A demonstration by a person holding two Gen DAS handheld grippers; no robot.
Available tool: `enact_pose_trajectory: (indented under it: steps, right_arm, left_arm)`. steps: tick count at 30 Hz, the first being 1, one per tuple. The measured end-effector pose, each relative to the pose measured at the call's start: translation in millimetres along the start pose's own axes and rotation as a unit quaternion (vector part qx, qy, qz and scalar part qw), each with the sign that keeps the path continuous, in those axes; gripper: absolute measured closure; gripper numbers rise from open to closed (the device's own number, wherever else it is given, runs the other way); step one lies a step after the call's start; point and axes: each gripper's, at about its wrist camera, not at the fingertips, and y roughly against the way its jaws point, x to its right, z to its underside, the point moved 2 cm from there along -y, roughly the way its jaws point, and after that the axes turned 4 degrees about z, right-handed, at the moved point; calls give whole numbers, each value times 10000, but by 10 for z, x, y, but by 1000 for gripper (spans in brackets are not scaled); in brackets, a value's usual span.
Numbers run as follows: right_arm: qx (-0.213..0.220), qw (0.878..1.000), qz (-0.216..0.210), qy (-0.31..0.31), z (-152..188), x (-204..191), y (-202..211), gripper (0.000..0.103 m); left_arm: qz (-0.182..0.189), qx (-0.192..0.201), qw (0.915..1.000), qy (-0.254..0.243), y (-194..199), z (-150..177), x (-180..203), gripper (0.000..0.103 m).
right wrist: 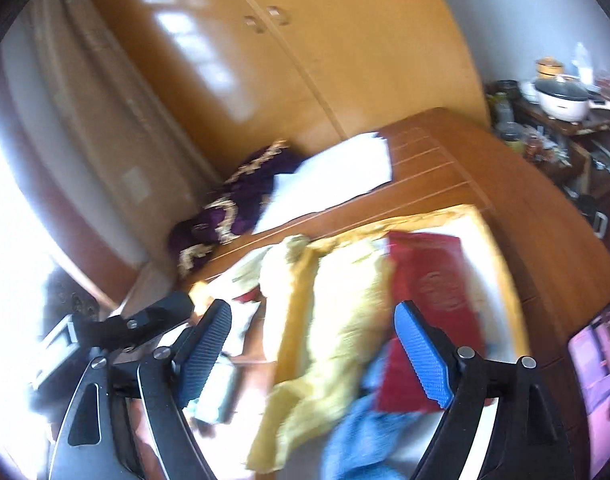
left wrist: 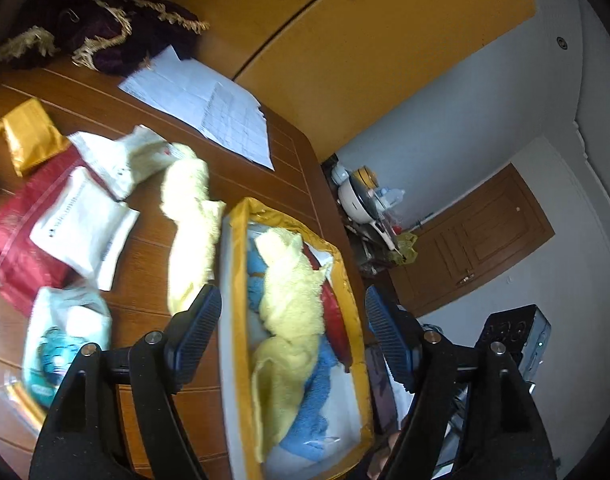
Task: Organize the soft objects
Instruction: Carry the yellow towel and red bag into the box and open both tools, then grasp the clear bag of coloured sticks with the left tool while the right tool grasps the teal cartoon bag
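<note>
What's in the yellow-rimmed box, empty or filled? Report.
Filled. The box holds a crumpled yellow towel, a blue towel and a red item, piled loosely, not folded.

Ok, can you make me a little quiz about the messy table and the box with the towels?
1. True or false: the yellow towel lies in the box.
2. What colour is the towel under it? A) green B) blue C) black
3. Fill in: both the left hand-held gripper and the right hand-held gripper are ____ and hold nothing.

Key: 1 true. 2 B. 3 open.
</note>
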Motion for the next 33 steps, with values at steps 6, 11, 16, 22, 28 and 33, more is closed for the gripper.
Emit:
enact_pose_trajectory:
  steps: [6, 11, 16, 22, 28, 33]
  right_arm:
    - [-422, 9937, -982, 333, 249, -599, -200, 17]
    - [-886, 9878, -1179, 507, 484, -947, -428, 17]
    - [-1159, 9848, -1143, 608, 579, -1101, -549, 17]
    - [-1230, 9836, -1130, 677, 589, -1152, -583, 17]
    - [-1227, 9843, -1060, 700, 574, -1191, -623, 17]
    - [-1377, 9827, -1005, 728, 612, -1243, -705, 17]
  left_arm:
    - [-1033, 472, 9935, -97, 578, 73, -520, 29]
    - [-1609, 552, 9854, 107, 840, 194, -1001, 29]
    - [-1621, 112, 9864, -265, 855, 419, -994, 29]
    - [-1989, -368, 9755, -864, 755, 606, -724, 30]
    - [-2088, -587, 9747, -531, 624, 624, -821, 38]
    - [-2254, -633, 9710, -478, 537, 623, -887, 59]
